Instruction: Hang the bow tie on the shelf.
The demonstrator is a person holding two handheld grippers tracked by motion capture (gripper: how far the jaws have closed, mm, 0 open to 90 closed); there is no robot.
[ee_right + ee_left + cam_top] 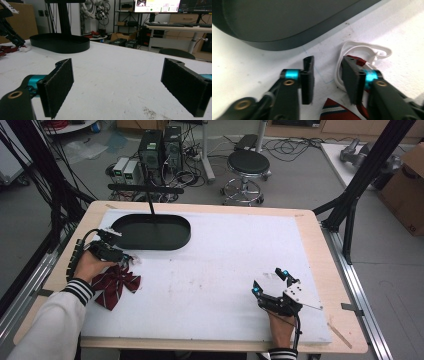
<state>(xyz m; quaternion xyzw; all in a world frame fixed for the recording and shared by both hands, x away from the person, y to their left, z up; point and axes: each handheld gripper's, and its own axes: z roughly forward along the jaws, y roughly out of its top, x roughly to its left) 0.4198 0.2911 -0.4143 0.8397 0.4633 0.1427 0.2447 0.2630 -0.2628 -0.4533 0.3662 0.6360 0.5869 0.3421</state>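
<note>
Bow tie (335, 111) cut off by bottom edge, strap (362, 50) partly behind claw

Cloth bow tie (114, 284), seemingly matt tray (150, 232).

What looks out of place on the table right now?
The dark red striped bow tie lies crumpled on the white mat, its white strap loose beside the black oval tray, not in it. Nothing looks spilled or damaged.
</note>
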